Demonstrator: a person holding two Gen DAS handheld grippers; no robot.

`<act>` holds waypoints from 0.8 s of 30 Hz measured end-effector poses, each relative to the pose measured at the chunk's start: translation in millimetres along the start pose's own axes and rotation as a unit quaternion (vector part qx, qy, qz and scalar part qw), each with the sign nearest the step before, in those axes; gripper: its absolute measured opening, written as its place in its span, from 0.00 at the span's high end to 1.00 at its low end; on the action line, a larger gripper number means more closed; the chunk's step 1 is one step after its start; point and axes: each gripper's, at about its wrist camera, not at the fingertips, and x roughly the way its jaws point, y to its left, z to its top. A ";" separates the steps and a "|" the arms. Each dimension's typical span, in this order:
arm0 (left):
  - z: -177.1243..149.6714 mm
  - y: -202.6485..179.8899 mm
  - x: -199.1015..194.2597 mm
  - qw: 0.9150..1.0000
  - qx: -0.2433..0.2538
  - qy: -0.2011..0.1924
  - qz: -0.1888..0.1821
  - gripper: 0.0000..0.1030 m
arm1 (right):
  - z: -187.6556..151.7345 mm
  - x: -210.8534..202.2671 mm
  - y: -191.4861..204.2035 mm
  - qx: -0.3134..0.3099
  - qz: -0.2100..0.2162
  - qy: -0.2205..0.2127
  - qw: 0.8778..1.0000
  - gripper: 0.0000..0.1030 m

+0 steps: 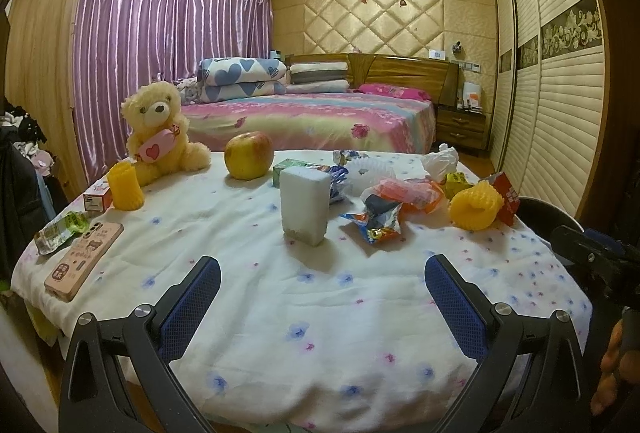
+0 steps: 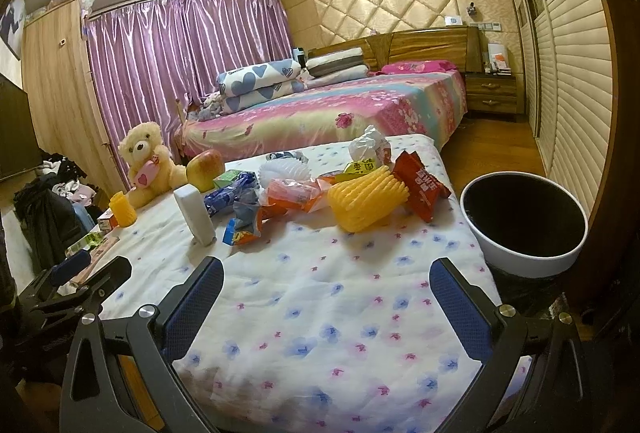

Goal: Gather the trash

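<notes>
Trash lies across the far right of the cloth-covered table (image 1: 320, 333): a yellow foam net (image 1: 476, 207) (image 2: 366, 203), a red packet (image 1: 506, 197) (image 2: 424, 185), a blue and orange wrapper (image 1: 378, 219) (image 2: 242, 225), an orange wrapper (image 2: 292, 195), a white foam net (image 1: 368, 169) and a white plastic bag (image 1: 442, 161). A white bin (image 2: 524, 221) with a dark inside stands off the table's right edge. My left gripper (image 1: 322, 265) is open over bare cloth, short of a white block (image 1: 304, 207). My right gripper (image 2: 327, 267) is open too, holding nothing.
A teddy bear (image 1: 160, 129), an apple (image 1: 249, 155), a second yellow net (image 1: 125, 187), a small box (image 1: 96, 199), a green wrapper (image 1: 60, 231) and a pink-cased phone (image 1: 84, 257) sit on the left. A bed (image 1: 312, 117) lies beyond the table. Clothes are piled on the floor at left (image 2: 60, 185).
</notes>
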 end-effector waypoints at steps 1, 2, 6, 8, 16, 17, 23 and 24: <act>0.4 2.2 2.1 1.000 -0.001 0.002 0.002 0.01 | -0.1 1.6 1.5 -0.001 0.001 0.003 1.000 0.00; 0.4 5.5 4.2 1.000 -0.004 0.006 0.004 0.01 | -0.3 3.5 3.0 -0.003 0.001 0.006 1.000 0.00; 2.5 21.9 18.6 0.999 -0.021 0.023 0.017 0.01 | -0.1 12.8 10.5 -0.004 0.014 0.021 1.000 0.00; 4.3 28.7 26.6 0.999 -0.024 0.030 0.023 0.01 | 0.3 20.3 14.7 -0.003 0.026 0.031 0.999 0.00; 20.9 49.1 72.6 0.998 -0.031 0.063 0.007 0.06 | 11.9 65.0 26.9 0.012 0.064 0.083 0.994 0.23; 23.5 51.5 80.5 0.997 -0.032 0.068 0.002 0.08 | 13.6 70.7 27.1 0.017 0.068 0.089 0.994 0.27; 34.6 58.0 123.8 0.994 -0.031 0.103 -0.022 0.11 | 24.3 114.2 32.4 0.040 0.091 0.129 0.987 0.48; 36.8 59.1 130.4 0.993 -0.030 0.108 -0.025 0.11 | 25.6 120.4 34.2 0.039 0.091 0.135 0.986 0.49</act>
